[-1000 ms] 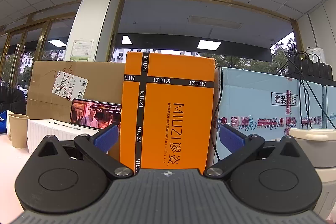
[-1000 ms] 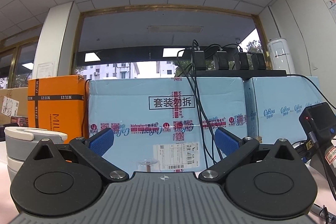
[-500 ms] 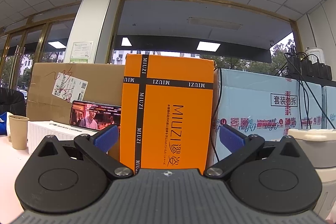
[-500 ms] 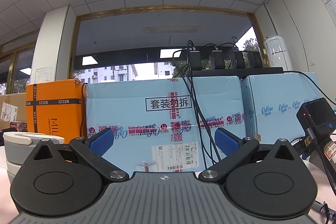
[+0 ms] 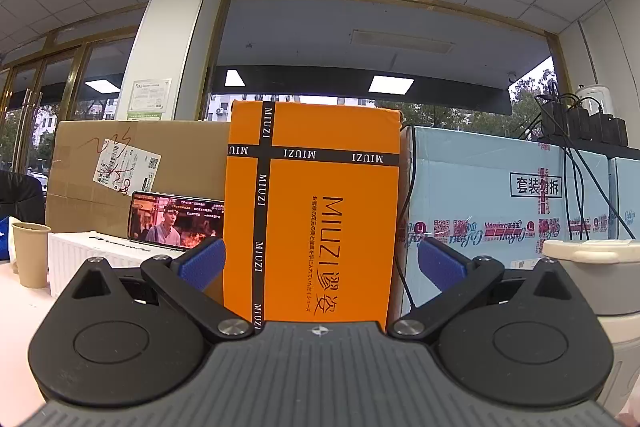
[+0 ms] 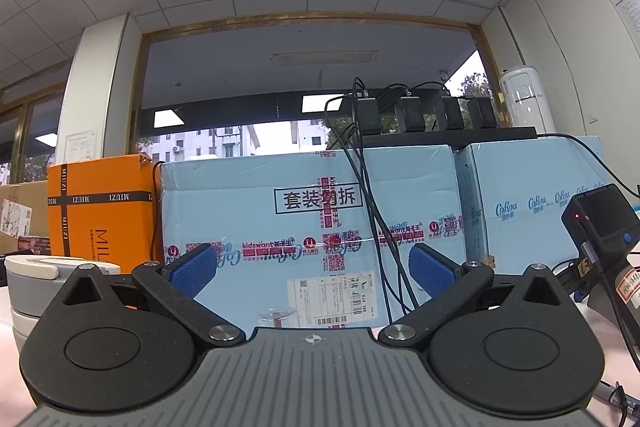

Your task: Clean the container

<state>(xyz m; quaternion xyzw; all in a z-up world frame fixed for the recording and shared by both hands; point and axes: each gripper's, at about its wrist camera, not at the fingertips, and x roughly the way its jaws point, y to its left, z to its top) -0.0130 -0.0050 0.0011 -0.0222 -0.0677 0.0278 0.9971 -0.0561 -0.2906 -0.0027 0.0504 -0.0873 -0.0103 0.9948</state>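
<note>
- Left claw [image 5: 320, 263]: blue pads [image 5: 202, 263] wide apart, nothing between them. It looked level along the table toward the boxes.
- Right claw [image 6: 312, 269]: pads [image 6: 432, 273] likewise wide apart and empty, aimed level at the boxes.
- Container [image 5: 592, 283]: a grey tub with a cream lid, standing upright on the table. From the left claw it sat off to the right, outside the right finger and partly hidden behind that finger's linkage.
- Same container [image 6: 36, 287] from the right claw: off to the left, outside the left finger, two stacked grey tiers showing under the lid.
- Judgement: the container stood between the two claws, ahead of neither. Each would need to swing inward to reach it. Which was nearer, could not tell.
- Long axis of the container was vertical; lid on, so cleaning had not begun.
- Just beyond the right claw: a small clear glass dish [image 6: 276, 315] on the table, between the fingers' line of sight.
- Mid distance, left: paper cup [image 5: 30, 255] and a phone [image 5: 178, 221] leaning on a white box.
- Far: orange box [image 5: 316, 211] and blue boxes [image 6: 304, 215] along the back of the table.
</note>
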